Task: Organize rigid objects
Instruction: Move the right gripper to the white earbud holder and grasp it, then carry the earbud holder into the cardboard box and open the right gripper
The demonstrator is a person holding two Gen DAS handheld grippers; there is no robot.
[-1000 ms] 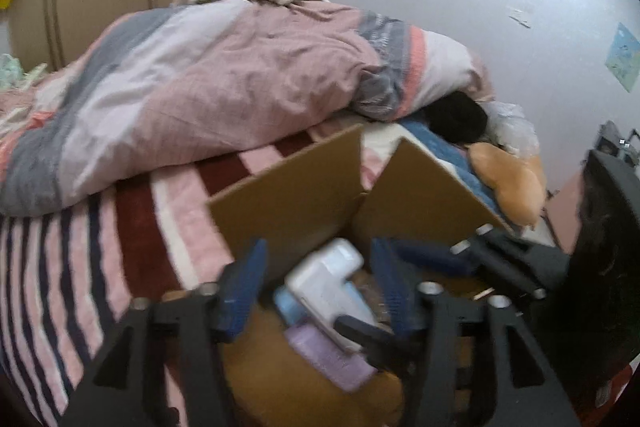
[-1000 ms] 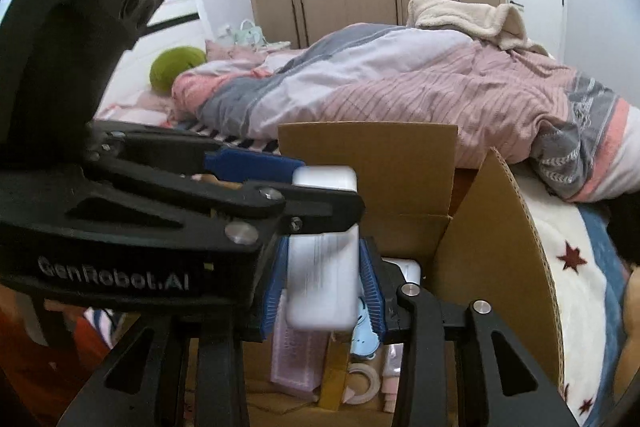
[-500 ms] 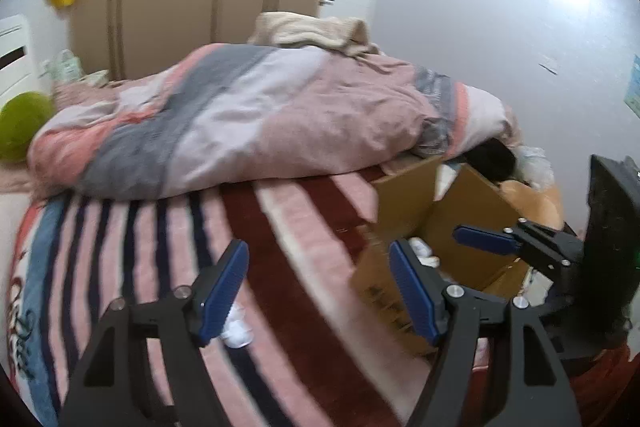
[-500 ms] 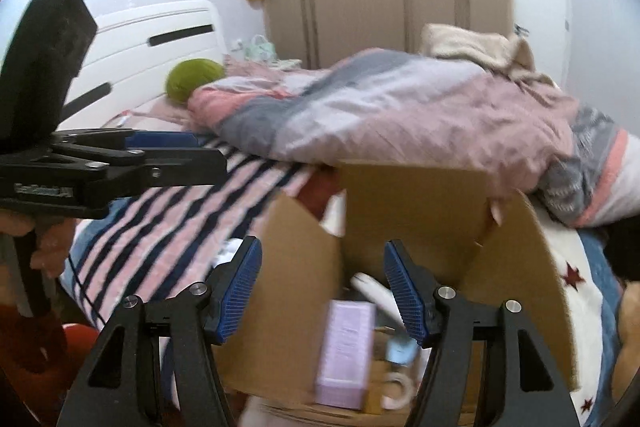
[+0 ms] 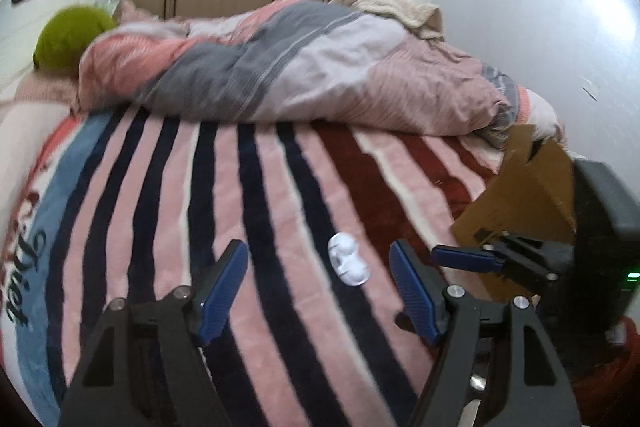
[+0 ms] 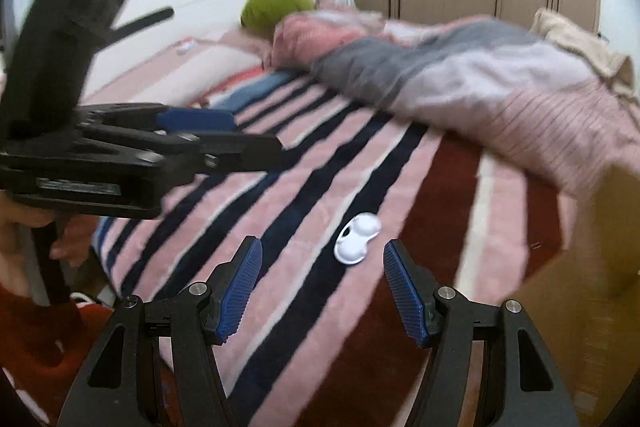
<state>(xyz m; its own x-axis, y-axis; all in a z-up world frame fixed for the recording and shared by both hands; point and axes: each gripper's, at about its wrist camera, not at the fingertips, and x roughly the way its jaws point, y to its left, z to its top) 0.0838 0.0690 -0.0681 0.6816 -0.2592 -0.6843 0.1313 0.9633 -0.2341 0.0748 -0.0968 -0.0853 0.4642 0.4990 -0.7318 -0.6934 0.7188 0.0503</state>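
Both your claws, left claw (image 5: 318, 287) & right claw (image 6: 322, 287), sit wide apart, empty, above white case (image 5: 347, 264) on striped bed (image 5: 248, 219), cardboard box (image 5: 524, 203) nearby.

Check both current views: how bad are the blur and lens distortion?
Left wrist: fisheye bows the striped blanket; green cushion smeared, white case fairly sharp. Right wrist: motion blur smears the quilt and cardboard box; white case still readable.

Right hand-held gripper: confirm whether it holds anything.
No. The right hand-held gripper is open and empty; the white case lies on the blanket.
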